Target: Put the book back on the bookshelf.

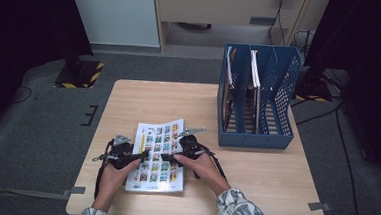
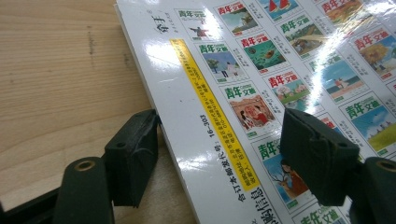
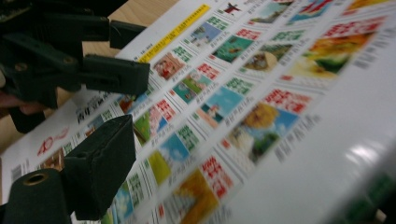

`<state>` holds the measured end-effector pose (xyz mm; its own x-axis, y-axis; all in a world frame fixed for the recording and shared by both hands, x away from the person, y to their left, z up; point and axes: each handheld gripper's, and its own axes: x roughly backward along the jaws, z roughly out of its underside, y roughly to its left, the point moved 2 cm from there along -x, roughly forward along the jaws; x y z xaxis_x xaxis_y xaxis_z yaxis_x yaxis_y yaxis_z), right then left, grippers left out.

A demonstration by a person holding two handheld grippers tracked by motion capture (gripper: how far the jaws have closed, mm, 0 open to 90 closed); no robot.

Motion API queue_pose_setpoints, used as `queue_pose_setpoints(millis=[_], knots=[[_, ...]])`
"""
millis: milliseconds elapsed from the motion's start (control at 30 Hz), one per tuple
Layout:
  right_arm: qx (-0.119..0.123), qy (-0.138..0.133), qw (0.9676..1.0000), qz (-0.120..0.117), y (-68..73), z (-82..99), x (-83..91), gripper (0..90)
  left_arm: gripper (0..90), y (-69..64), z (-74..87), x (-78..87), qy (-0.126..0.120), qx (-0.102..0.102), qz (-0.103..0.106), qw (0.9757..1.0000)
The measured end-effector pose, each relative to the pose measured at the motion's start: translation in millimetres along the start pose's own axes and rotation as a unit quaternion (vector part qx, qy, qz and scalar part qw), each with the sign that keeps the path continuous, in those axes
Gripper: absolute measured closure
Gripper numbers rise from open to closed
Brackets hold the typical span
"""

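Left gripper [image 2: 219, 156]: jaws held apart, straddling the magazine's spine edge; one pad is touching it
Right gripper [image 1: 168, 156]: jaw state cannot be told; held over the cover
Magazine [image 1: 158, 153]: laid flat on the table [image 1: 254, 171], near the front edge

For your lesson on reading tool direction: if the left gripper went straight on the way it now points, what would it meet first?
Most likely the magazine: the left gripper has open jaws straddling its near edge, one on the table, one above the cover. Depth is unclear.
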<state>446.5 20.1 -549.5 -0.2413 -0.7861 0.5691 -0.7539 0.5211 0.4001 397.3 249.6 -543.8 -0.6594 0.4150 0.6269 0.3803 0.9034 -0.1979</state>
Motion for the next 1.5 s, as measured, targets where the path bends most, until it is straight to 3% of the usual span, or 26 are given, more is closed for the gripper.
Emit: queue_pose_setpoints(millis=[233,400,767,1000,1167,1233,1367,1500], knots=[[-0.008,0.003,1.0000,0.003,-2.3,-3.8,-1.7,14.1,27.3,0.0,0.2,0.1,0.000,0.002,0.000,1.0000],[-0.014,0.009,0.9998,0.008,-4.2,-5.2,1.1,22.2,27.3,-0.5,0.3,0.0,-0.001,0.003,0.000,1.0000],[0.012,0.015,0.9998,0.007,7.0,-18.4,6.4,27.4,27.1,0.0,0.6,0.4,-0.001,0.004,-0.001,1.0000],[0.001,0.031,0.9995,0.000,10.7,-27.5,-0.8,25.4,27.1,0.7,0.5,0.7,0.001,0.006,0.000,1.0000],[-0.016,0.044,0.9988,0.010,14.3,-32.4,-8.8,25.2,27.0,1.1,0.2,1.0,0.002,0.007,-0.001,1.0000],[-0.017,0.045,0.9987,0.018,15.8,-34.3,-8.7,29.4,26.9,1.4,0.2,1.2,0.003,0.008,-0.001,1.0000],[-0.020,0.030,0.9983,0.046,16.0,-36.3,-6.4,51.1,25.7,1.3,-0.6,2.1,0.003,0.003,-0.009,0.9999],[-0.024,0.014,0.9978,0.060,17.9,-40.1,-3.2,64.5,23.3,0.6,-2.4,2.5,0.002,-0.003,-0.017,0.9999]])
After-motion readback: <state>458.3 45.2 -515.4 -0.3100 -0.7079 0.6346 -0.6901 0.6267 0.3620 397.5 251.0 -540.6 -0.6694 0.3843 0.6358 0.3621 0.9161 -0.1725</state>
